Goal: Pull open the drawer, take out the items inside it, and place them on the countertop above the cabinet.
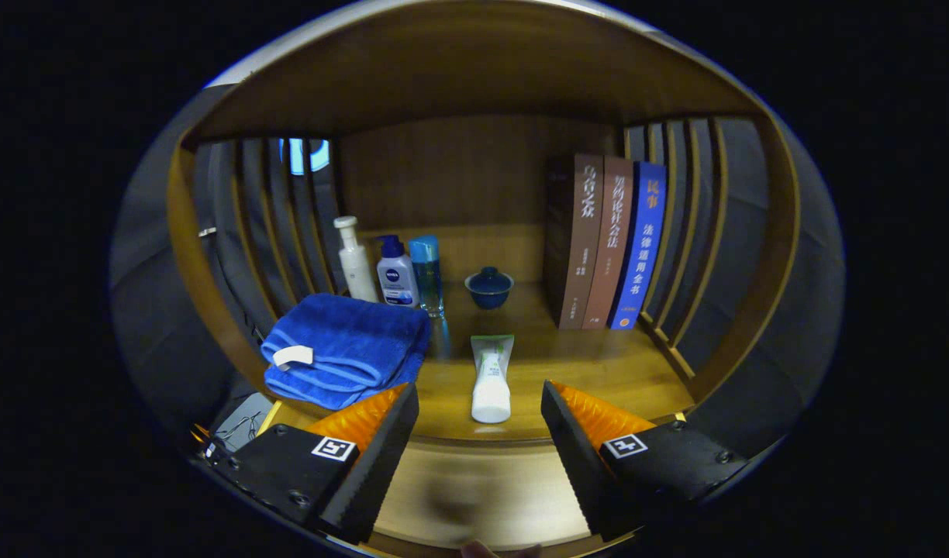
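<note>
With jaws spread wide and gripping nothing, the gripper (474,434) is facing the surface (598,372), where a tube (491,377) is lying at lower centre beside a folded towel (343,353).

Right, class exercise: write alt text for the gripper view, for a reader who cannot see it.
The open gripper hangs empty before a wooden countertop, where a white squeeze tube lies just ahead of its fingers. Beyond are a folded blue towel, three upright bottles, a small lidded blue bowl and three standing books.
</note>
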`<state>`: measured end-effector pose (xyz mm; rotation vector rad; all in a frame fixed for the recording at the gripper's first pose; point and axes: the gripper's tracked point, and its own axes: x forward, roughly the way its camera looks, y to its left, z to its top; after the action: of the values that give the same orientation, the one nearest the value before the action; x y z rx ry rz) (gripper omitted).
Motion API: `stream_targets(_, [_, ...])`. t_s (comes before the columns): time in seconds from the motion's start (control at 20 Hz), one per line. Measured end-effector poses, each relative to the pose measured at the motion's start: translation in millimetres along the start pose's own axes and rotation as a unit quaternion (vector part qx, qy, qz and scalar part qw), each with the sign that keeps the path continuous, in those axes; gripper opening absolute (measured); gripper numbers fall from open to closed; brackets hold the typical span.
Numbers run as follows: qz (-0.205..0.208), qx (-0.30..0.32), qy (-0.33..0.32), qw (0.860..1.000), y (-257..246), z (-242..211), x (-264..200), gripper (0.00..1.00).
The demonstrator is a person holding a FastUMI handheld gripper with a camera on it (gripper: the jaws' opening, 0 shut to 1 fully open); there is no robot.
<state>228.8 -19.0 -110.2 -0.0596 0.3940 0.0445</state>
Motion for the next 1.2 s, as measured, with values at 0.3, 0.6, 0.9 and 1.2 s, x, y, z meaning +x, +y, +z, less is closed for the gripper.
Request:
stream_targets(0.3, [0.002, 0.005, -0.111, 0.994, 14.2, 1.1, -95.2, 1.0])
stream_targets(0.6, [-0.008, -0.006, -0.167, 0.986, 19.4, -46.7, -160.6, 0.99])
stream_targets(0.9, [-0.012, 0.01, -0.188, 0.982, 23.2, -115.0, -189.1, 0.99])
stream_targets(1.2, [-0.022, -0.011, -0.163, 0.986, 20.5, -189.3, -170.1, 1.0])
